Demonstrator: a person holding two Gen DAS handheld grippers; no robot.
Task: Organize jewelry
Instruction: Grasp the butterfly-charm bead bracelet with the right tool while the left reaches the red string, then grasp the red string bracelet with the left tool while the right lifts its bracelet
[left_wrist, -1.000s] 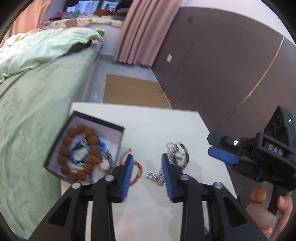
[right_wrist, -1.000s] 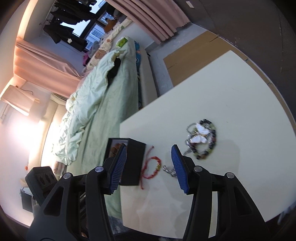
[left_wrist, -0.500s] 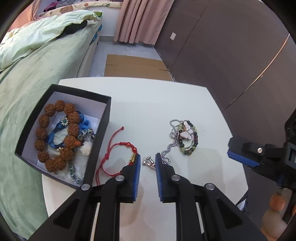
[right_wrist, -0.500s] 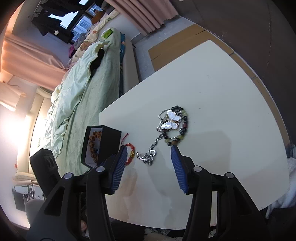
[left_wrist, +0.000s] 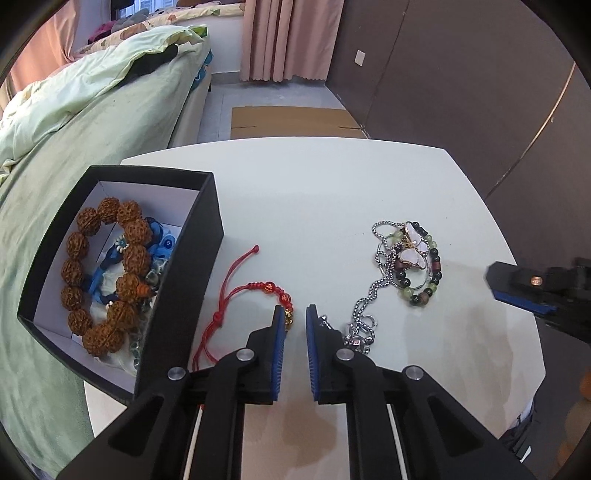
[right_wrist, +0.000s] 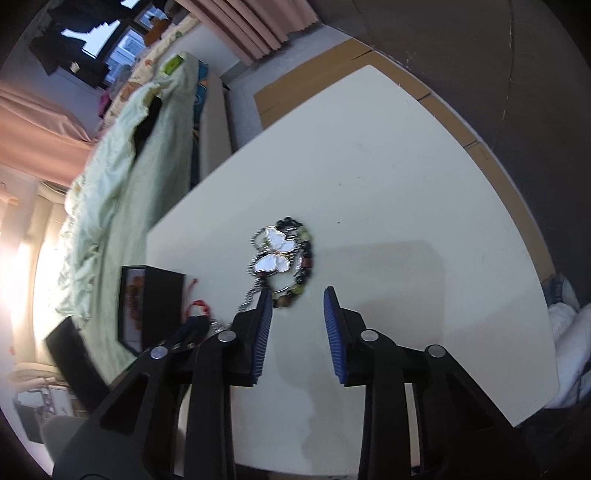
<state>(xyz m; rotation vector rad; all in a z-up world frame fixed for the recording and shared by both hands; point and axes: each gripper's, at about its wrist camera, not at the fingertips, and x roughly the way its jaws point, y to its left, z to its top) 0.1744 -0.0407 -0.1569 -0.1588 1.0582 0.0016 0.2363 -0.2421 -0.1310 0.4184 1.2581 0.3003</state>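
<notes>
Both of your grippers have come down closer to the white table since a second ago, and both have narrowed.

Left wrist view: your left gripper (left_wrist: 295, 314) is nearly shut, with only a thin gap between the blue pads and nothing in it. Its tips hover over bare table (left_wrist: 332, 177) between two pieces. The red cord bracelet (left_wrist: 255, 306) lies just to the left, its gold bead beside the left pad. The silver chain's clasp end (left_wrist: 356, 334) lies just to the right, partly hidden behind the right finger. That chain runs up and away to a beaded bracelet with a white butterfly charm (left_wrist: 413, 266), toward the table's right edge. An open black jewelry box (left_wrist: 207, 266) sits at the left edge, already holding a brown bead bracelet (left_wrist: 107, 273) and blue pieces. Your right gripper (left_wrist: 524, 288) shows at the far right.

Right wrist view: your right gripper (right_wrist: 297, 299) is closing, with bare table between its pads. The butterfly bracelet (right_wrist: 284, 258) lies just beyond and left of the tips, its lower beads touching or just behind the left pad. The chain (right_wrist: 251, 295) trails left toward the box (right_wrist: 159, 306).

Your right gripper is likely the nearer one to the butterfly bracelet, your left to the red cord and clasp.
</notes>
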